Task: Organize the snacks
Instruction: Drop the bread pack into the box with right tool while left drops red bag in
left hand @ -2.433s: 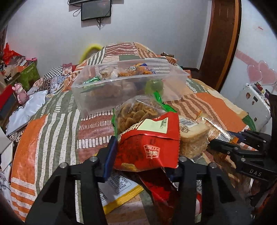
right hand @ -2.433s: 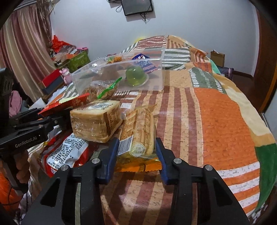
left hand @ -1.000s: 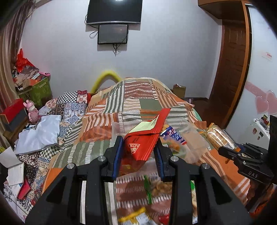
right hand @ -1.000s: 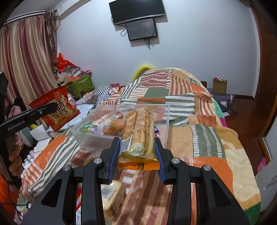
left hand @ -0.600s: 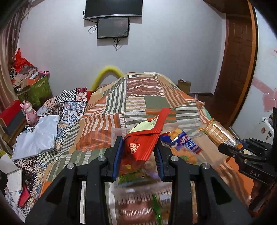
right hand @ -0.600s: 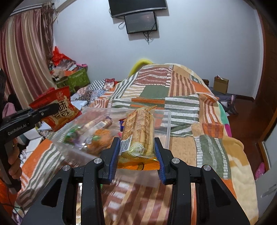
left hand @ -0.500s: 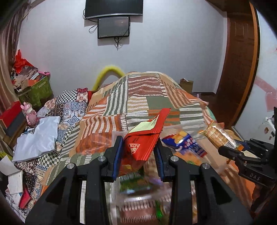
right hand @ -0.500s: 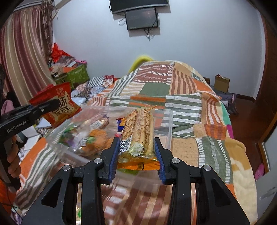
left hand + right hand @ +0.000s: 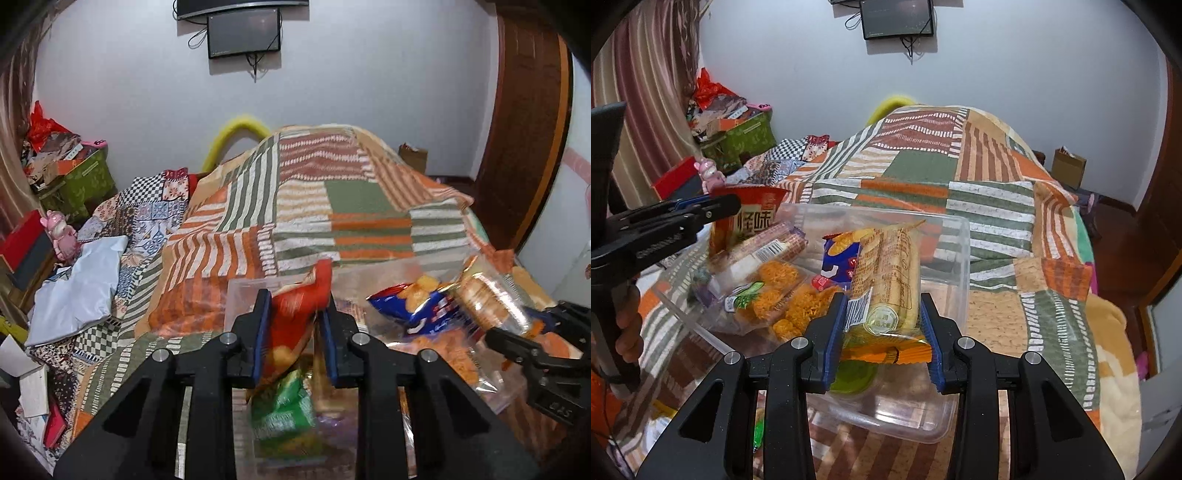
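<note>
The left gripper (image 9: 293,328) pinches a red snack bag (image 9: 295,314) between its blue pads, poised over the near left part of the clear plastic bin (image 9: 960,266). The right gripper (image 9: 882,332) is clamped on a tube-shaped pack of rice crackers (image 9: 886,273) with an orange crimped end, held above the bin's near right side.

The bin rests on a striped patchwork bedspread (image 9: 997,206). Its far wall and right wall stand clear of both tools, and open blanket stretches far and right of it. To the left, the bed edge drops toward clutter: a white bundle (image 9: 77,291) and a pink figurine (image 9: 61,236).

Inside the bin lie a blue chip bag (image 9: 840,262), a clear pack of orange puffed balls (image 9: 790,295), a long wrapped roll (image 9: 764,247) and a green jelly cup (image 9: 855,376) under the held crackers.

The right wrist view shows the bin's rim sharply and the person's hand (image 9: 626,332) on the left tool's handle. The left wrist view, blurred, adds a green packet (image 9: 284,410) just under the red bag.
</note>
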`<state>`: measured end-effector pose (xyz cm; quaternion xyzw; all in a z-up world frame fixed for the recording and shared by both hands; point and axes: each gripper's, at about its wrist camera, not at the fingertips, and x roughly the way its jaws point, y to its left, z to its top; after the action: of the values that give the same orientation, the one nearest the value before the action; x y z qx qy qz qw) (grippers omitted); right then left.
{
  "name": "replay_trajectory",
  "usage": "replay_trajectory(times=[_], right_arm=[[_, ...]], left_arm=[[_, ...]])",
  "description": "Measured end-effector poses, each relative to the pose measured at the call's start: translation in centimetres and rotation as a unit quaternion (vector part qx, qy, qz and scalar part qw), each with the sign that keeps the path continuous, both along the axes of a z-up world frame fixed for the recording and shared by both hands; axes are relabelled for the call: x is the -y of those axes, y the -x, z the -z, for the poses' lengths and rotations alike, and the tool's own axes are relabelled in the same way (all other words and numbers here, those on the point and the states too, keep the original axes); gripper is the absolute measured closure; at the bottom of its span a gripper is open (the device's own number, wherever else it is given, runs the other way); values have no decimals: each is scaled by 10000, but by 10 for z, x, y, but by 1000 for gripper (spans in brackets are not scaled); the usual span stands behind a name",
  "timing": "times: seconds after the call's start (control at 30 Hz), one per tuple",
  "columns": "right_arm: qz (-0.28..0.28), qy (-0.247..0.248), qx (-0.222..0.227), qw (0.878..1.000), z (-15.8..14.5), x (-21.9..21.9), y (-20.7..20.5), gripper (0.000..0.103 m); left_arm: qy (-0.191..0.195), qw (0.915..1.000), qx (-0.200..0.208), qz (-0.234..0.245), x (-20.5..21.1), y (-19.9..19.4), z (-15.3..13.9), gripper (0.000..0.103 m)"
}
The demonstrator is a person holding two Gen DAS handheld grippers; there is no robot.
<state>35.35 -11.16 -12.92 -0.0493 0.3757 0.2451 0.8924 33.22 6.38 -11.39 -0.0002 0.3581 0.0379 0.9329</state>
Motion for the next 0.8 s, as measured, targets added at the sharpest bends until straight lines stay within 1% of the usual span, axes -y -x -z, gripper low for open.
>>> replay_trajectory(times=[0.1,0.27,0.3,0.37,0.43,0.53,0.57,0.63,0.67,0.8], right_arm=[[-32,125,40,9999,0,-4,1,65],[-19,208,58,9998,-2,-3,5,65],[-3,212,71,9998,-3,-2,6,63],[27,200,106,9997,-7,0,9,54],[60,149,201,9997,-14,4,15,51],[46,103,294,9995,-24,7,25,51],[34,96,328,9994,-26,8,28,50],[25,95,401,9991,-32,9,36,49],[15,93,444,9990,-35,10,40,47],[-12,52,596,9982,-44,11,61,43]], left_arm=[[-23,10000,-83,50,1,2,4,78],[44,9999,-120,84,3,11,-1,78],[88,9998,-129,116,3,14,-3,78],[197,9996,-147,169,4,18,-6,77],[314,9991,-159,216,4,27,-10,76],[404,9987,-131,282,7,42,-16,75],[406,9987,-115,297,8,46,-18,74],[392,9987,-58,308,10,58,-23,64],[383,9988,-18,307,12,65,-26,61],[373,9986,45,360,16,88,-35,57]])
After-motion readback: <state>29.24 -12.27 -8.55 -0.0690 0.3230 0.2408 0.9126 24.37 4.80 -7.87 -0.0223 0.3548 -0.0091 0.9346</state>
